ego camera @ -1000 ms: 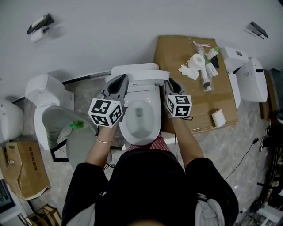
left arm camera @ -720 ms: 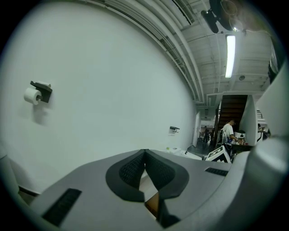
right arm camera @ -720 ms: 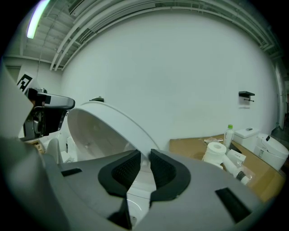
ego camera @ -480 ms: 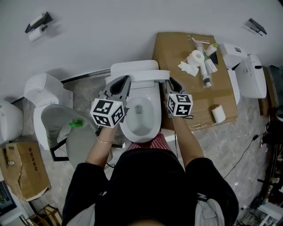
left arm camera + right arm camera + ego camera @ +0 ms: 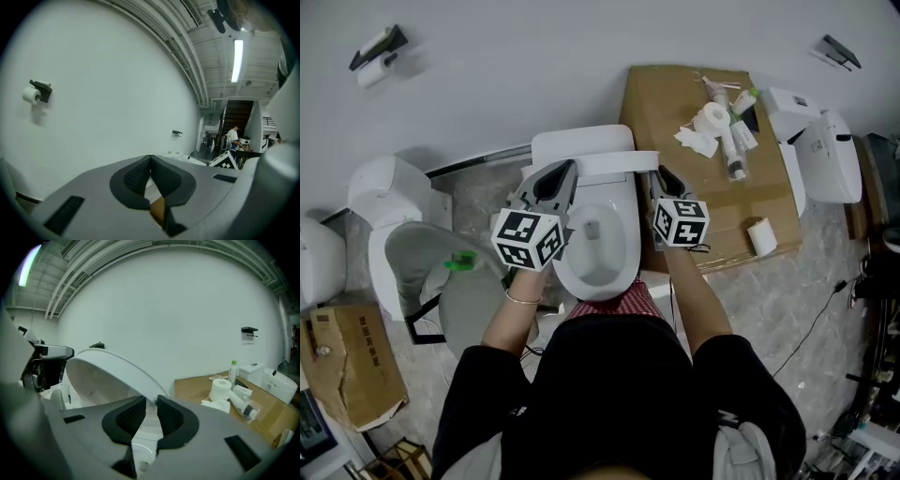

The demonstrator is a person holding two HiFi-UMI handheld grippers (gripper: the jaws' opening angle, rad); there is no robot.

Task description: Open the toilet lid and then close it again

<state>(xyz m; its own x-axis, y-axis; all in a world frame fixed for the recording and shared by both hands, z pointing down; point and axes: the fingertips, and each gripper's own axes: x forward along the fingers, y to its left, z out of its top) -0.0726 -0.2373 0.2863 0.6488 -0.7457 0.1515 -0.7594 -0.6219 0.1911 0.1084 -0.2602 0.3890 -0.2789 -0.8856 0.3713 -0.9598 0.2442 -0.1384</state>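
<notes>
A person stands over a white toilet bowl (image 5: 598, 246) with a gripper in each hand. The left gripper (image 5: 562, 169) hangs just beside the left end of the raised toilet lid (image 5: 609, 164), its jaws pressed together on nothing. The lid stands tilted up over the bowl, between the two grippers. At the lid's right end, the right gripper (image 5: 659, 172) has its jaws closed on the rim, and the white edge runs down into the narrow gap between the pads.

The toilet sits on a grey marbled floor (image 5: 487, 187) against a plain white wall (image 5: 534, 66). A paper holder (image 5: 373, 47) is fixed to the wall at far left, above other white toilets (image 5: 394, 192) and a torn cardboard box (image 5: 342, 361). Right of the bowl lies a cardboard sheet (image 5: 675, 103) with paper rolls (image 5: 710, 119) and a green-capped bottle (image 5: 741, 103) on it, and beyond it another white toilet (image 5: 830, 159).

Print on the box is too small to read; each gripper's cube bears black-and-white square markers.
</notes>
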